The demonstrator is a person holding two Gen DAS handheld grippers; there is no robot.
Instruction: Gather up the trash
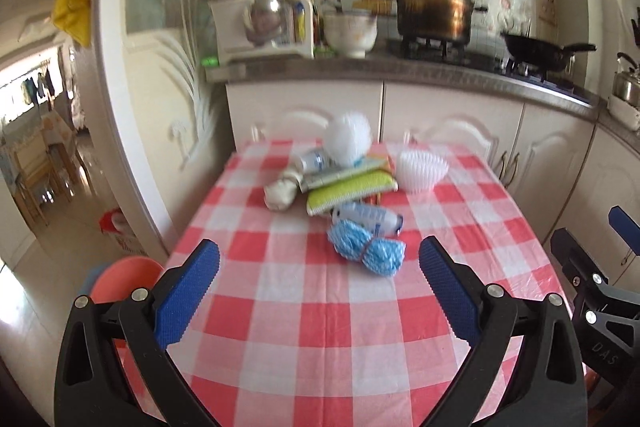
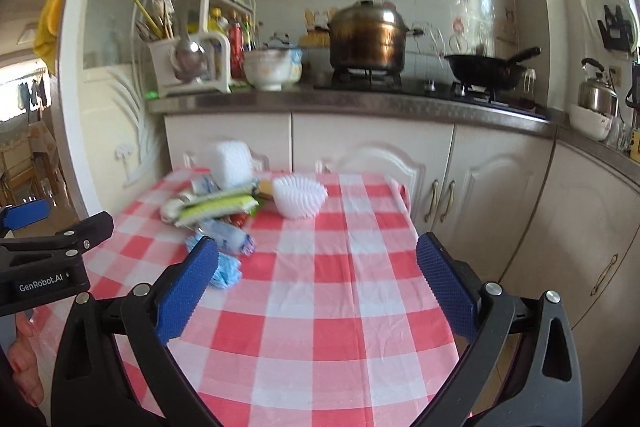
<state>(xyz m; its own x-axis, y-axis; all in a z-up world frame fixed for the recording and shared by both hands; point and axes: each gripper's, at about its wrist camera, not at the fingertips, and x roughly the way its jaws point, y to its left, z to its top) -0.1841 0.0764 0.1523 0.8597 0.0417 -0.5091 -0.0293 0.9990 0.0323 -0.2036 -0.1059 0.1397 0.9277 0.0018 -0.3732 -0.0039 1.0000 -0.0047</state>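
Both the left gripper [image 1: 319, 259] and right gripper [image 2: 318, 255] gape empty above the checked table [image 1: 300, 307]. "GenRobot.AI" marks the left gripper at the right view's left edge; trash [image 1: 366, 245] sits centre frame.

Brass pot [image 2: 366, 35] on stove, black wok [image 2: 486, 69] beside — kettle [image 2: 597, 93] far right.

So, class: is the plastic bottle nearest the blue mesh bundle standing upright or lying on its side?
Lying on its side. The plastic bottle rests lengthwise on the checked tablecloth, just behind the blue mesh bundle.
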